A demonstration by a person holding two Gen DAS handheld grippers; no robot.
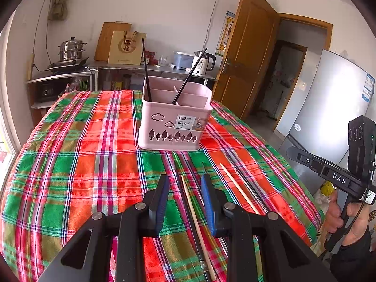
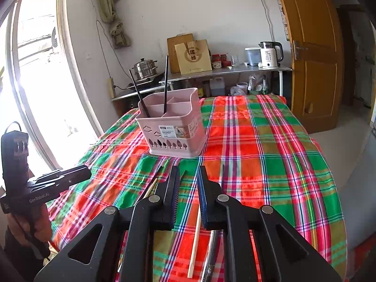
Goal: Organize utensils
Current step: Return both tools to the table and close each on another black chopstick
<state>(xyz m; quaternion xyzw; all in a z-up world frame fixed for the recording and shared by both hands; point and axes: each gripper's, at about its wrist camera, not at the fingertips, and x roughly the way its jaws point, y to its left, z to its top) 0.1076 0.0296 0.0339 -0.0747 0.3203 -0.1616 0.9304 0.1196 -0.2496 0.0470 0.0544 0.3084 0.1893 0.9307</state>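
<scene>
Both the left gripper (image 1: 185,202) and right gripper (image 2: 186,197) hover with jaws spread, empty, over loose chopsticks on the desk just before the pink basket (image 1: 175,119). The pale wooden chopstick (image 1: 197,228) looks light, stiff and thin; likely best pinched mid-length, since it may roll on the plaid cloth (image 1: 70,164).

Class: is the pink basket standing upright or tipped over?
Upright. The pink basket sits flat on the tablecloth, opening upward, with two black chopsticks leaning inside.
</scene>
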